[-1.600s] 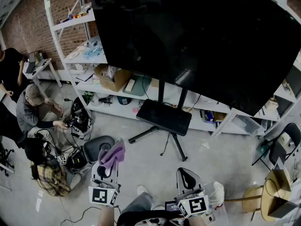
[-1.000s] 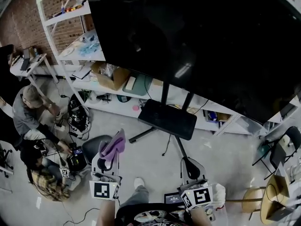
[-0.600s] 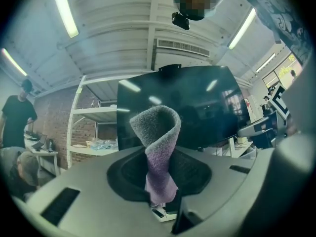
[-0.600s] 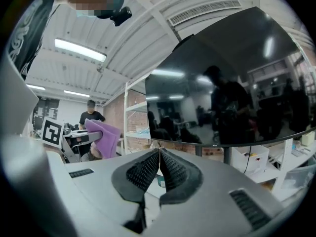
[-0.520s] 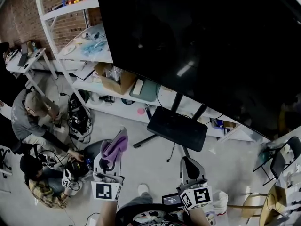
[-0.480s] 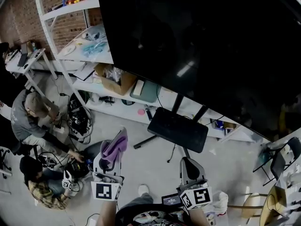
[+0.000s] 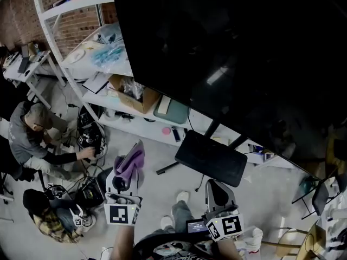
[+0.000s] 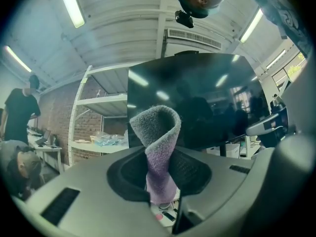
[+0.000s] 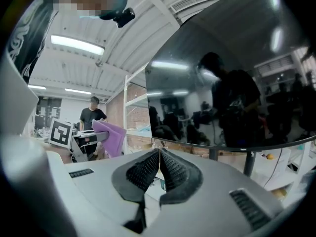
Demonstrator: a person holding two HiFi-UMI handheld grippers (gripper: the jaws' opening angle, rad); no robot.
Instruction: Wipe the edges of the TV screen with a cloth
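The cloth (image 7: 132,160) is purple and folded into a loop; it sits at about 7 o'clock in the head view, and the jaws of the left gripper (image 7: 124,176) are clamped on its lower part, so the loop stands out in front of them; in the left gripper view the cloth (image 8: 158,152) rises at the centre with the TV screen (image 8: 197,102) behind it, well apart from it; in the head view the TV screen (image 7: 233,47) fills the picture from 12 to 3 o'clock, dark, and its lower edge runs down toward 4 o'clock; the cloth does not touch it yet, so I judge that the wiping is not begun; the right gripper (image 7: 216,193) hangs at 5 o'clock with its jaws together and nothing between them; the stand base (image 7: 211,157) lies on the floor under the screen; a white shelf (image 7: 81,64) is at 10 o'clock and a person (image 7: 32,134) crouches at 9 o'clock; to do the step well, the left gripper should rise to the nearest corner, lay the soft loop on the frame and slide along the edge with light, even pressure; the hard jaw tips should stay off the glass
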